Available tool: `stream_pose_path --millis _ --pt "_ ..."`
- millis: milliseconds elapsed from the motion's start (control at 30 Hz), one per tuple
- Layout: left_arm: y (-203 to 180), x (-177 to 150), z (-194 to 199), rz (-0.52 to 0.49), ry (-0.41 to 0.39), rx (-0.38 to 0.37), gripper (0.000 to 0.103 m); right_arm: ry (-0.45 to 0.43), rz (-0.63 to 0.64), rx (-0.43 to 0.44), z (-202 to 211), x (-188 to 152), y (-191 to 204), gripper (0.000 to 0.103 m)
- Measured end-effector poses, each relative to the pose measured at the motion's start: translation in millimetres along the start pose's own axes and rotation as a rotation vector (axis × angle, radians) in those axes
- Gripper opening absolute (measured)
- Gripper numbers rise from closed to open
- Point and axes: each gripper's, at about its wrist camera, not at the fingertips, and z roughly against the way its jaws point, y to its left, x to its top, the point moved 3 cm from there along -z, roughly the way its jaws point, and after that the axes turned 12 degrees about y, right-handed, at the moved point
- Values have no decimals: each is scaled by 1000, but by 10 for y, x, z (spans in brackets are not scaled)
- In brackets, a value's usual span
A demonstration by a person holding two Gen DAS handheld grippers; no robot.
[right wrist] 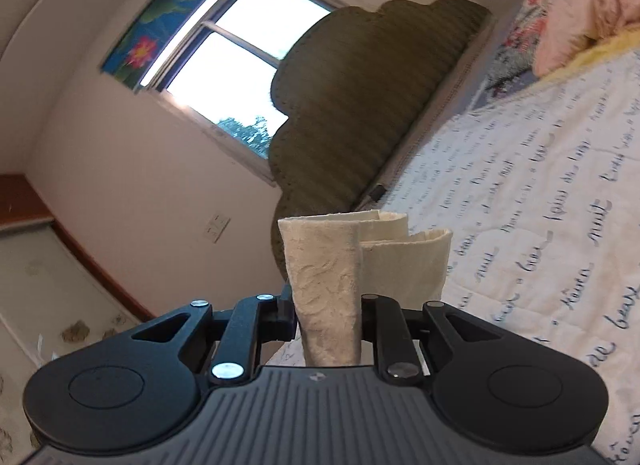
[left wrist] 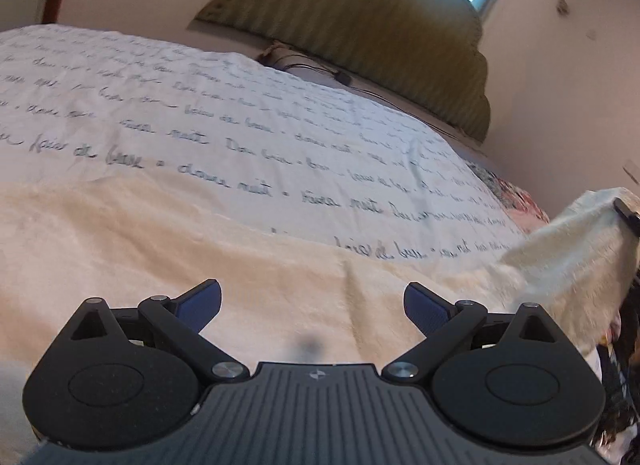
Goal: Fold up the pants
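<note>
Cream fleece pants point(left wrist: 168, 233) lie spread across the bed in the left wrist view, under and ahead of my left gripper point(left wrist: 312, 301), which stands open with nothing between its blue pads point(left wrist: 202, 301). At the right edge of that view a raised part of the pants point(left wrist: 576, 241) hangs from the tip of the other gripper point(left wrist: 628, 215). In the right wrist view my right gripper point(right wrist: 328, 305) is shut on a bunched fold of the pants point(right wrist: 328, 285). The cloth sticks up past the fingertips, held in the air.
A white bedspread with handwritten script point(left wrist: 240, 113) covers the bed. An olive cloud-shaped headboard point(left wrist: 384, 29) stands against the wall below a window point(right wrist: 236, 61). Pink and floral pillows point(right wrist: 584, 9) lie at the bed's head. A wall socket point(right wrist: 217, 228) sits low on the wall.
</note>
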Motion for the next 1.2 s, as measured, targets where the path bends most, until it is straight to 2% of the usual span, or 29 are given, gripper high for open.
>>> stream_pose_path --millis 133,233,300,400,467,533,633,733,800,833,900,933,967,1000,1033,1067,1133,1167,1200 --pt "380 122 209 152 -43 -4 99 82 213 77 -270 -345 739 18" --pt "652 114 344 259 -57 -74 99 186 355 144 -542 -835 1219 18" --pt "856 81 403 339 -58 -160 100 268 451 170 -742 -1259 1460 18" --pt "1089 -15 436 461 -37 -337 100 412 564 180 -1017 -1928 1641 18" --pt "1176 -54 461 501 -24 -426 101 492 620 175 -1146 -2293 1677 19" --pt "1197 -58 466 503 -8 -486 103 544 713 134 -1216 -2656 1704 19" --pt "1149 -40 396 482 57 -520 103 546 858 88 -1182 -2969 1719 19" --pt "1043 -66 309 439 89 -486 102 512 976 63 -1023 -3146 1766 19" --pt "969 -54 232 409 99 -484 100 506 1007 61 -968 -3185 1770 19" --pt "940 -45 203 402 102 -479 93 505 1014 63 -942 -3202 1775 19" --pt "890 -11 142 385 110 -462 61 503 1018 81 -928 -3207 1781 19" --pt "864 18 126 368 110 -435 25 503 1021 87 -917 -3211 1789 19" --pt "835 48 132 341 98 -394 10 497 1026 88 -913 -3216 1806 19" --pt "800 96 169 292 62 -342 11 488 1030 87 -914 -3214 1820 20" --pt "753 117 221 242 21 -302 5 480 1031 87 -946 -3205 1835 20" --pt "702 129 287 189 -26 -253 5 479 1025 90 -949 -3200 1833 21" --pt "611 131 390 92 -108 -133 5 545 998 104 -1025 -3181 1826 32" --pt "582 121 407 56 -125 -71 5 583 990 124 -1016 -3178 1818 40" --pt "571 107 404 30 -117 -8 5 610 1005 146 -980 -3154 1827 40"
